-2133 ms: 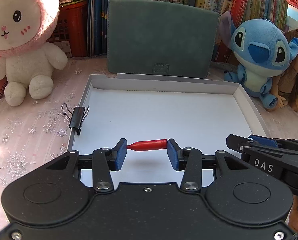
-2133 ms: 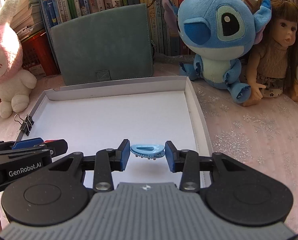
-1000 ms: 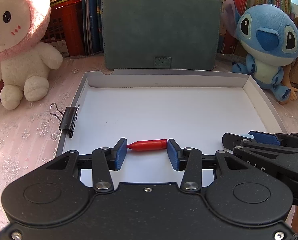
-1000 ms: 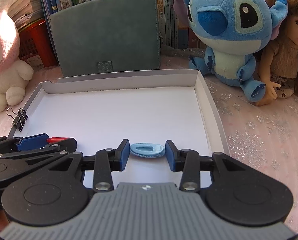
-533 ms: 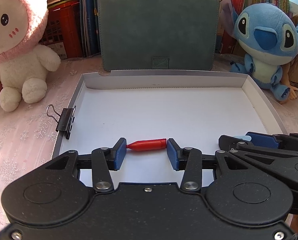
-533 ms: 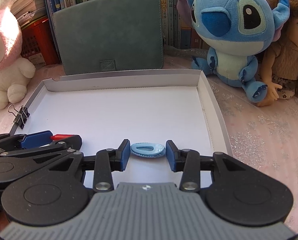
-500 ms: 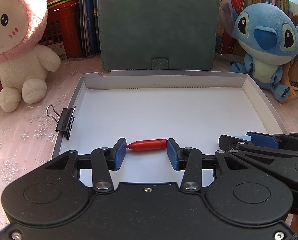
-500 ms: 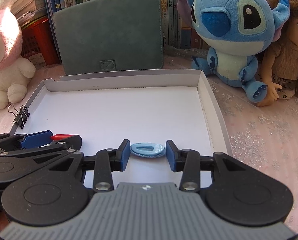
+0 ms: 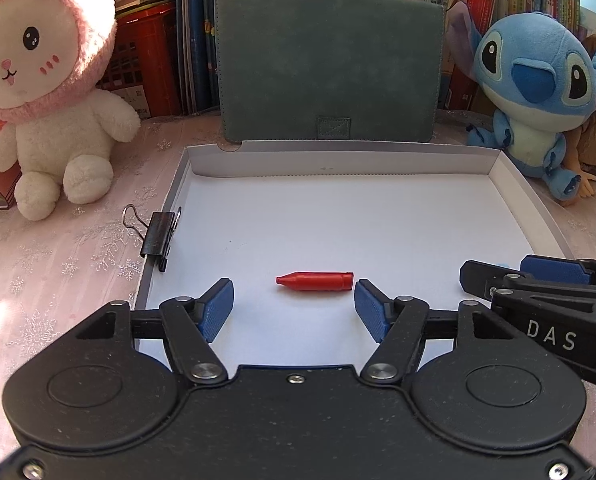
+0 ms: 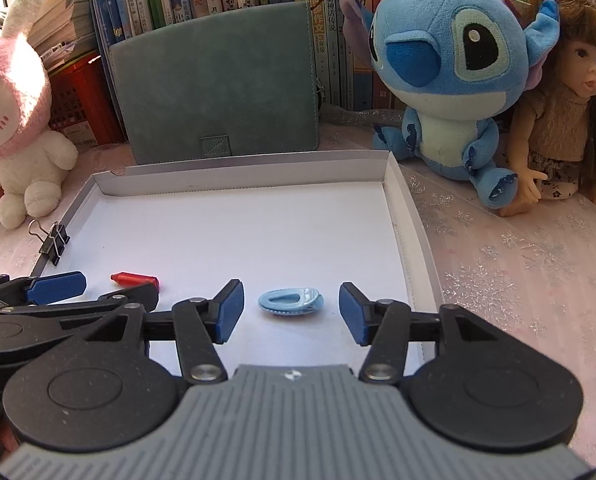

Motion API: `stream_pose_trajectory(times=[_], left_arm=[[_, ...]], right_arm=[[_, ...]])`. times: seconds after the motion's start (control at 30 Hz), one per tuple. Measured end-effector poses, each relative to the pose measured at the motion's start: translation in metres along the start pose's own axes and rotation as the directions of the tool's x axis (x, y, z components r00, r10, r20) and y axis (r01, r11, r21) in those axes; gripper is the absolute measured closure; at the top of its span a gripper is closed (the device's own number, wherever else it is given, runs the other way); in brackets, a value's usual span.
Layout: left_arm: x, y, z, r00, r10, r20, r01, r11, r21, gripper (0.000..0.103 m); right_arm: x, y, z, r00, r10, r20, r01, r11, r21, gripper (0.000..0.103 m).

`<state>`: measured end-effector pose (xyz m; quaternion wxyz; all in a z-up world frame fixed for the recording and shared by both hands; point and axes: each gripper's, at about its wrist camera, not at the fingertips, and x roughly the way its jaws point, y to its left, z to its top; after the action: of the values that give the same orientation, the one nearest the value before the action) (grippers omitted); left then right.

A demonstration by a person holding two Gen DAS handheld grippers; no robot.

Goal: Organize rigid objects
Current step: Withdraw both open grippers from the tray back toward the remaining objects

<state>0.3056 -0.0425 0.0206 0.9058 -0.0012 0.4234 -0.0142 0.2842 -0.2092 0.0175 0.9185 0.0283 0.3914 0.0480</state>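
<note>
Two hand-held grippers hover over the near edge of a shallow white tray (image 9: pixel 514 184) on a pink bench. The left gripper (image 9: pixel 293 306) has just opened its jaws; a red crayon-shaped piece (image 9: pixel 315 281) lies free on the tray floor between and just beyond the blue pads. The right gripper (image 10: pixel 291 312) has likewise just spread apart, a small blue oval piece (image 10: pixel 290 301) lying untouched between its pads. A black binder clip (image 9: pixel 158 234) grips the tray's left wall.
</note>
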Motion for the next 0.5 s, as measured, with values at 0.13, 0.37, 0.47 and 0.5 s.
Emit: stream_pose_trajectory(times=[0.13, 0.37, 0.47, 0.5], left_arm=[[-0.018, 0.001, -0.007, 0.999, 0.005, 0.040, -0.006, 1.000, 0.025, 0.034], [-0.052, 0.007, -0.027, 0.996, -0.030, 0.079, 0.028, 0.999, 0.031, 0.027], [-0.069, 0.008, -0.042, 0.994, -0.043, 0.098, 0.040, 0.999, 0.038, 0.027], [-0.074, 0.008, -0.045, 0.993, -0.045, 0.105, 0.041, 0.998, 0.039, 0.027]], right_arm=[[-0.017, 0.005, -0.005, 0.999, 0.003, 0.038, -0.002, 0.999, -0.043, 0.034], [-0.056, 0.012, -0.027, 0.991, -0.010, 0.137, 0.025, 0.994, -0.105, 0.026], [-0.073, 0.015, -0.039, 0.985, 0.001, 0.174, 0.022, 0.991, -0.131, 0.025], [-0.079, 0.016, -0.044, 0.982, 0.002, 0.191, 0.026, 0.989, -0.145, 0.025]])
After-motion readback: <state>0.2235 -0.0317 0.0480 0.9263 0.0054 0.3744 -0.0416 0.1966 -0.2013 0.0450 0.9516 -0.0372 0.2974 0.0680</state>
